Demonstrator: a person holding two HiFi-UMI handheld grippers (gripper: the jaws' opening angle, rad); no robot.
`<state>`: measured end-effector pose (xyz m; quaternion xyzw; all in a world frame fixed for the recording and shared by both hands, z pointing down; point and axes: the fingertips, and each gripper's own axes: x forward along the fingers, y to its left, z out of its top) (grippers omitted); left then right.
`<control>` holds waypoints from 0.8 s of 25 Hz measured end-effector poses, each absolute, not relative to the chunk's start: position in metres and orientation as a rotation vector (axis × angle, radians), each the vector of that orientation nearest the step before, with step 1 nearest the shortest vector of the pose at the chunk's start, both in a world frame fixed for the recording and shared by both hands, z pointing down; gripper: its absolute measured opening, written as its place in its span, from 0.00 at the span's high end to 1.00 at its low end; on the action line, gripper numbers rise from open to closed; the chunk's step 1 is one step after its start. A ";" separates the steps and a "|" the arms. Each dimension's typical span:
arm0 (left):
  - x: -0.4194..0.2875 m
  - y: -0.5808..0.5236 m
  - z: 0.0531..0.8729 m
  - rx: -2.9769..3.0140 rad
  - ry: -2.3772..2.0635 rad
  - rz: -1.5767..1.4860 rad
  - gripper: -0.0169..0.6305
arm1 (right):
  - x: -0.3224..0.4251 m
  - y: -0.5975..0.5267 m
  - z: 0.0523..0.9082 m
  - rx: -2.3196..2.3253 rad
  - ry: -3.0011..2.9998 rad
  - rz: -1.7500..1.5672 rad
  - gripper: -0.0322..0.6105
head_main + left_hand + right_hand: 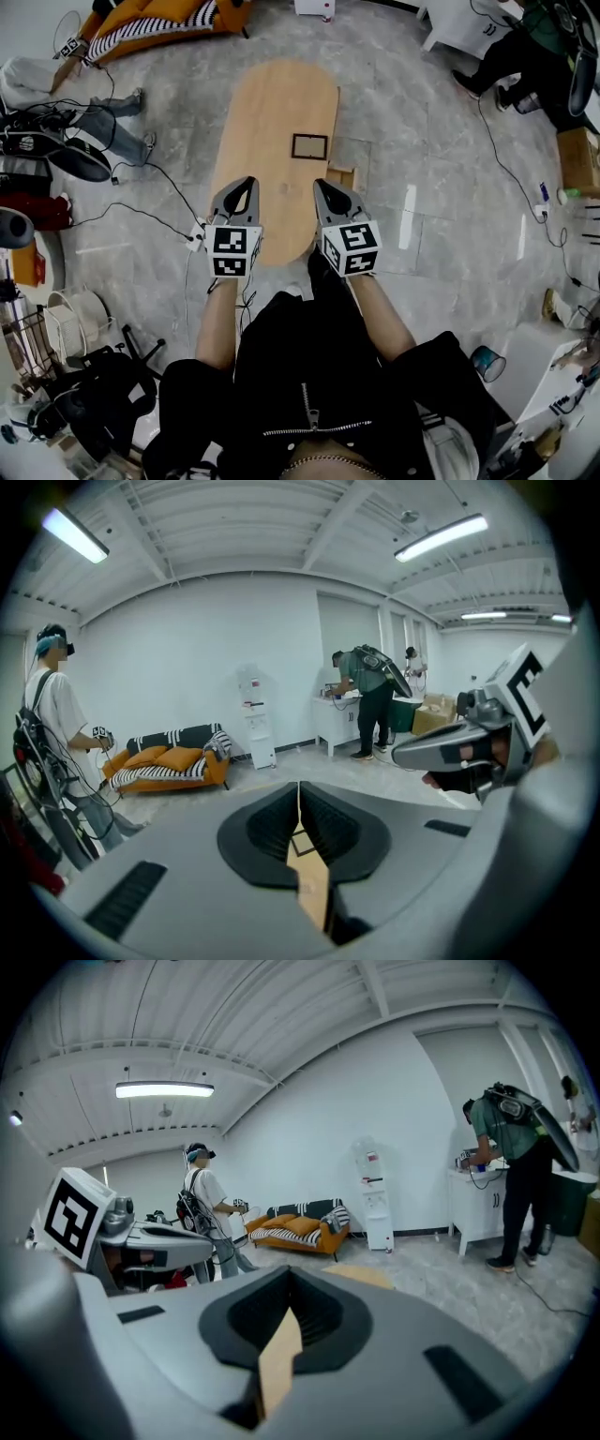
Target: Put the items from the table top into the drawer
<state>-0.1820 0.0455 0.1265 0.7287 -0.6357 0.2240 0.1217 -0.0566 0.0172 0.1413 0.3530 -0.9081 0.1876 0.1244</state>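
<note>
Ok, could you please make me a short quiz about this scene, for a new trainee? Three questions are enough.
1. True or false: the dark rectangular frame lies on the wooden table, ahead of the left gripper and the right gripper.
2. What does the left gripper hold? A: the dark rectangular frame. B: nothing. C: a cable.
3. Fill in the gap: the jaws of the right gripper are ____ (open or shut).

Key: 1 true. 2 B. 3 shut.

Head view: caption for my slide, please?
Left gripper and right gripper, both shut, over an oval table with a dark frame.
</note>
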 end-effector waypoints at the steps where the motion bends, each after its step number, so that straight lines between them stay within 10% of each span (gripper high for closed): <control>1: -0.181 0.041 0.127 2.123 -1.857 0.686 0.95 | -0.055 0.011 0.148 1.022 -2.639 0.559 0.94; 20: -0.174 0.001 0.223 2.113 -1.674 0.952 0.95 | -0.051 -0.029 0.265 0.969 -2.469 0.762 0.94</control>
